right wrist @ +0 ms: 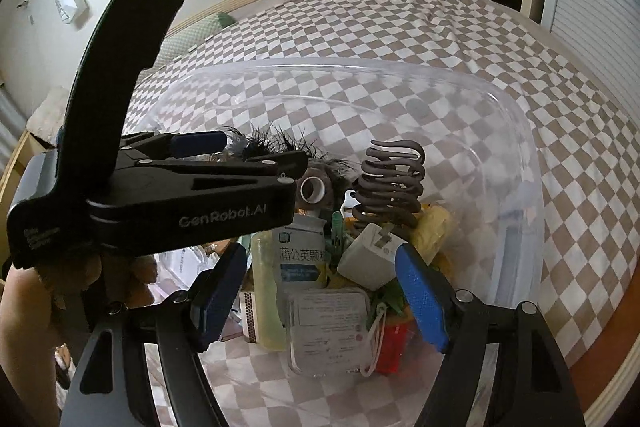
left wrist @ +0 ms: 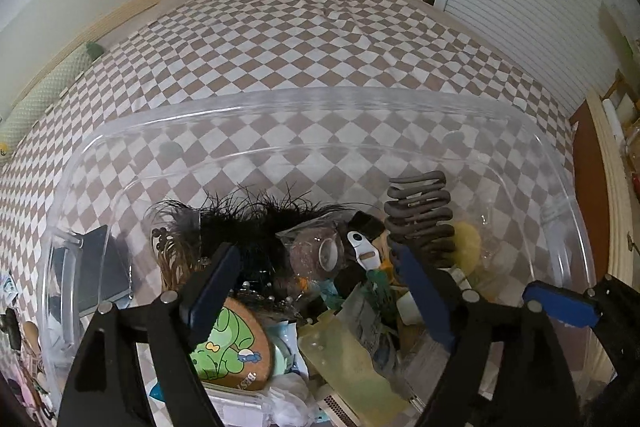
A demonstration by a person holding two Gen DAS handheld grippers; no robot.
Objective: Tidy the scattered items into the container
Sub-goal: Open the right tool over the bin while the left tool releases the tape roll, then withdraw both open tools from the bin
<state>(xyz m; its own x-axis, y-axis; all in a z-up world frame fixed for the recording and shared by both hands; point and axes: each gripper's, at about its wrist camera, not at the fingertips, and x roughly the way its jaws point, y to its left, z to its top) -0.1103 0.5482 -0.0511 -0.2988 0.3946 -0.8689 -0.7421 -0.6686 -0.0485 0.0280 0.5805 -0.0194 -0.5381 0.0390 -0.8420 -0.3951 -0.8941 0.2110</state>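
Observation:
A clear plastic container (left wrist: pixel 320 94) (right wrist: pixel 320 65) stands on a checked bedspread (left wrist: pixel 280 27), filled with small items. Among them are a black feathery piece (left wrist: pixel 256 221), a grey wavy clip (left wrist: pixel 420 215) (right wrist: pixel 394 179), a cork coaster with a green cartoon animal (left wrist: pixel 232 347), a white charger (right wrist: pixel 370 261), a medicine box (right wrist: pixel 304 255) and a clear case (right wrist: pixel 328 331). My left gripper (left wrist: pixel 320 291) (right wrist: pixel 256 151) hovers open over the container's left part, nothing between its pads. Beside it, my right gripper (right wrist: pixel 322 301) is open above the charger and case, holding nothing; one of its fingers (left wrist: pixel 560 309) shows in the left wrist view.
Several small things (left wrist: pixel 14 327) lie on the bedspread left of the container. A green bolster (left wrist: pixel 48 95) runs along the wall. A slatted door (left wrist: pixel 540 7) and the bed's wooden edge (left wrist: pixel 612 207) are on the right. A hand (right wrist: pixel 24 307) holds the left gripper.

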